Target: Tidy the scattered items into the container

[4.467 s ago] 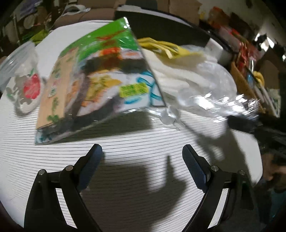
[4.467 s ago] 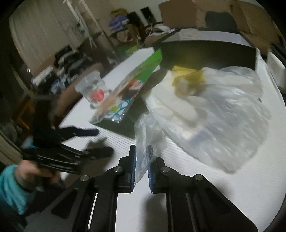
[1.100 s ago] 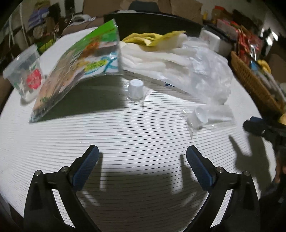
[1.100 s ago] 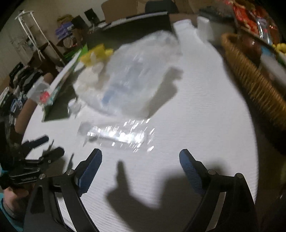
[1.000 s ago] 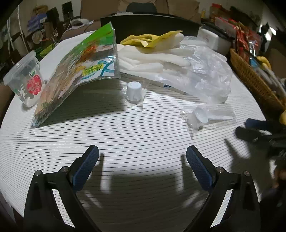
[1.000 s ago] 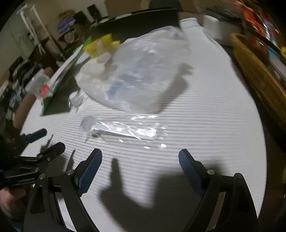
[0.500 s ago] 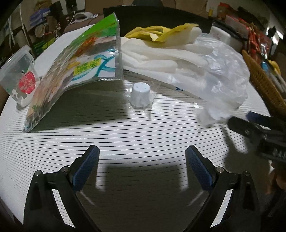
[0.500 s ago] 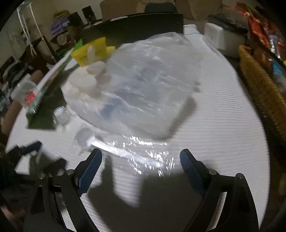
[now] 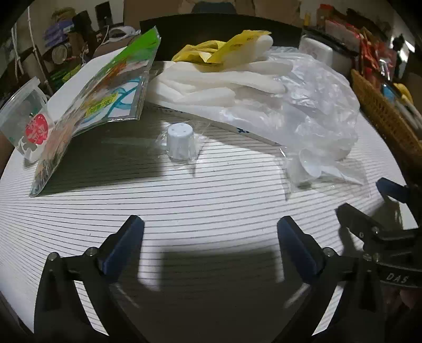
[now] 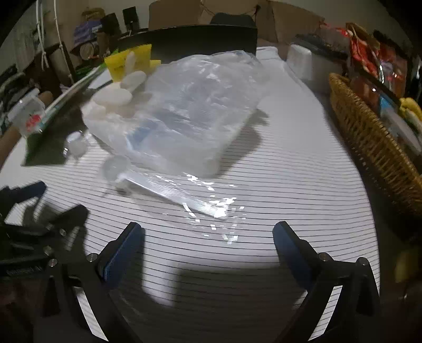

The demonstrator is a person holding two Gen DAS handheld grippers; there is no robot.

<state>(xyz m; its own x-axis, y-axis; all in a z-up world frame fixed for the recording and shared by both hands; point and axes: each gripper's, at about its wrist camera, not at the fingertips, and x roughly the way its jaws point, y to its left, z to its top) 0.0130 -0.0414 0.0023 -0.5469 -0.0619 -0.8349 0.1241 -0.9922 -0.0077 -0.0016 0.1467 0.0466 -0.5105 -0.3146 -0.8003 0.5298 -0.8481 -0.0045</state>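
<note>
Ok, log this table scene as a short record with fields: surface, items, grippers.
surface: white striped table
near right gripper: wrapped plastic spoon, lying flat, just ahead of the fingers
centre: small white cap in clear wrap, upright
behind: clear plastic bag, white gloves, printed packet
far side: clear cup
left gripper: open, empty
right gripper: jaws opening, nothing between them

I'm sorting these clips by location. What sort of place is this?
Most likely a lived-in home dining or living room: a round table with household clutter, a wicker basket of snacks beside it, and stacked cardboard boxes along the back wall.
</note>
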